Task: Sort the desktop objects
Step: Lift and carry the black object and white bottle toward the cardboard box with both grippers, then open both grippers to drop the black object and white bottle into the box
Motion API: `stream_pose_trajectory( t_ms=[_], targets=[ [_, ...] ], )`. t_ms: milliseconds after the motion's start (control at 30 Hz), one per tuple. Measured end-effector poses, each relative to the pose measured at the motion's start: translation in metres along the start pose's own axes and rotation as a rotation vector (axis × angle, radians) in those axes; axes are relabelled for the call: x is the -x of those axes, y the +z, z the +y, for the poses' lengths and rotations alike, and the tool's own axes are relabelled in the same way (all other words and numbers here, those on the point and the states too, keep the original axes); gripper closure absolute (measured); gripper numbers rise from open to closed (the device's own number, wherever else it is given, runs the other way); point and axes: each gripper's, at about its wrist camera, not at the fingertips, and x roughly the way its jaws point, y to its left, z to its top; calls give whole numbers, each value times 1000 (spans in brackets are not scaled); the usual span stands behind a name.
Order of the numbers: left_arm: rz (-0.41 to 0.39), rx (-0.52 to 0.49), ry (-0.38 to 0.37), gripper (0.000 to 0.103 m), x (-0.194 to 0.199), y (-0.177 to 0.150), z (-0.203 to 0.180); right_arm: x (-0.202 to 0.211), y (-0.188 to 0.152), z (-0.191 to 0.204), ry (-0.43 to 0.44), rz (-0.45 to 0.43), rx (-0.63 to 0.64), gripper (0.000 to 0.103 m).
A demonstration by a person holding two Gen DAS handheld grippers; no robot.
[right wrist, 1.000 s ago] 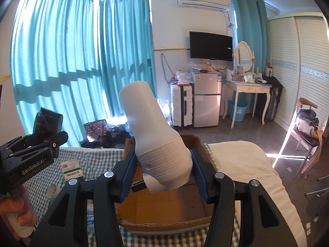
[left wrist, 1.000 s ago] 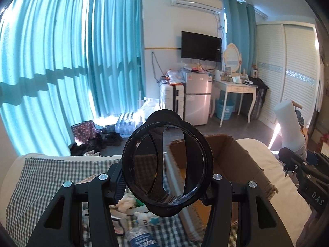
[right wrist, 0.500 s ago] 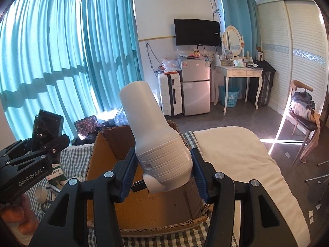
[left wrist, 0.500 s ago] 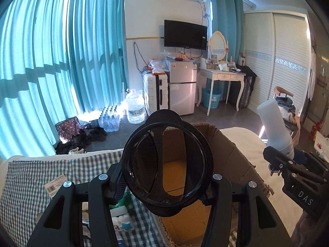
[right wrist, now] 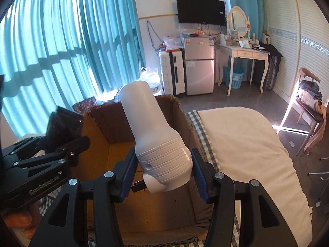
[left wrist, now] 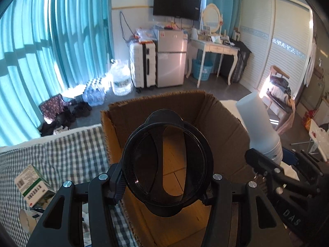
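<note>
Black lid [left wrist: 167, 164], white bottle [right wrist: 156, 142] between fingers [right wrist: 128, 170]

Left gripper [left wrist: 166, 185] and right gripper [right wrist: 162, 177] side by side, angled downward, each clamped on a load

Black round lid [left wrist: 167, 162]: translucent dark plastic with a raised rim and a tab at its far edge, held upright on edge, face toward the camera, above the open cardboard box [left wrist: 224, 123].

White bottle-shaped object [right wrist: 156, 142]: smooth cylindrical upper body, ribbed wider base, tilted with its plain end up and leftward, above the same box's interior. The box stands on checked cloth, flaps open, interior empty.
</note>
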Motion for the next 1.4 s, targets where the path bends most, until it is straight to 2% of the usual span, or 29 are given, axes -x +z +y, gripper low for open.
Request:
stream_pose_trajectory(
  t_ms=[333, 467, 533, 767, 933, 1067, 1200, 1300, 1400],
  targets=[
    [156, -73, 18, 48, -43, 3, -15, -49, -19, 9, -35, 208, 83, 52],
    [237, -74, 8, 48, -56, -2, -15, -58, -26, 12, -54, 265, 123, 52],
    [251, -68, 3, 48, -58, -3, -15, -60, -29, 15, -83, 276, 150, 52],
    [240, -77, 14, 47, -56, -3, -15, -56, -31, 14, -83, 270, 156, 51],
    [198, -18, 4, 43, -47, 2, -6, -49, -27, 20, -78, 243, 151, 51],
    [150, 22, 15, 41, -31, 7, -1, -38, -21, 22, -78, 189, 154, 43],
    [101, 33, 22, 37, -13, 12, 0, -25, -13, 20, -60, 133, 137, 41],
    [45, 37, 21, 33, 5, 16, 1, -16, -7, 20, -54, 107, 112, 36],
    [0, 48, 8, 32, 20, 20, -2, -8, -2, 17, -56, 84, 95, 36]
  ],
)
